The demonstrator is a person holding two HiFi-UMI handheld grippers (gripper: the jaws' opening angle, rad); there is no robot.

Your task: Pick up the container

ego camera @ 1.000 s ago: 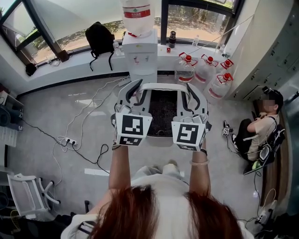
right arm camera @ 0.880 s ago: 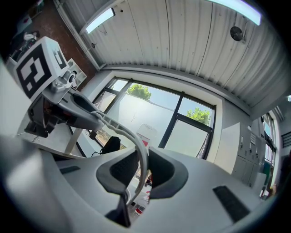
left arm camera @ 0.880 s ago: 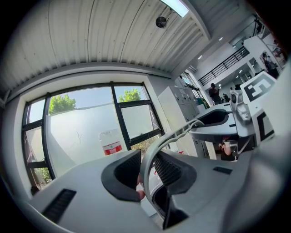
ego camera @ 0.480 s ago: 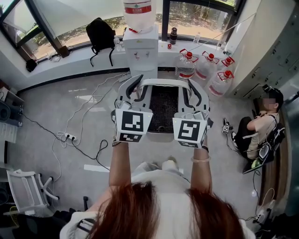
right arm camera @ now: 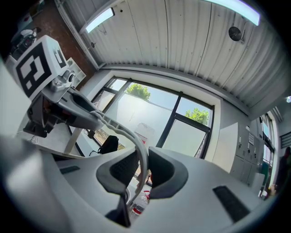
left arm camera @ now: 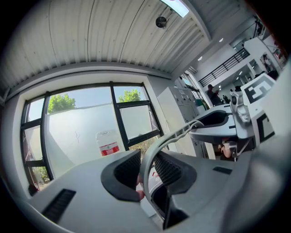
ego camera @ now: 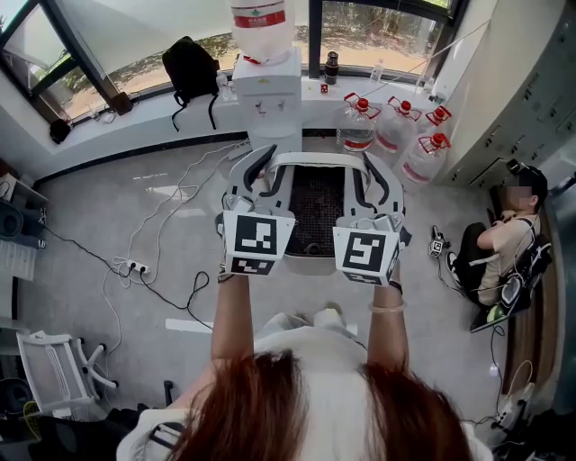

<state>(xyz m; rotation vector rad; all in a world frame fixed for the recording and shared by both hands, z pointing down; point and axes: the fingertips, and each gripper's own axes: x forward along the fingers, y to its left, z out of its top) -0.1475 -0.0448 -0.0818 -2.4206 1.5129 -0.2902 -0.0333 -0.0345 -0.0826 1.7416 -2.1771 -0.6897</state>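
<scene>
Since a second ago the container [ego camera: 310, 158], a white tub with a dark mesh bottom, is edging upward in view, hanging before the water dispenser [ego camera: 270, 99]. The left gripper [left arm camera: 146, 170] and right gripper [right arm camera: 142, 172] are each clamping its thin white handle [left arm camera: 169, 138].

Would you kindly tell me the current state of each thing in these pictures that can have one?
container: lifted off the floor, hanging by its white handle
left tongs: shut on the handle
right tongs: shut on the handle
water dispenser: upright, with a bottle inverted on top
water jugs: capped, standing on the floor
</scene>
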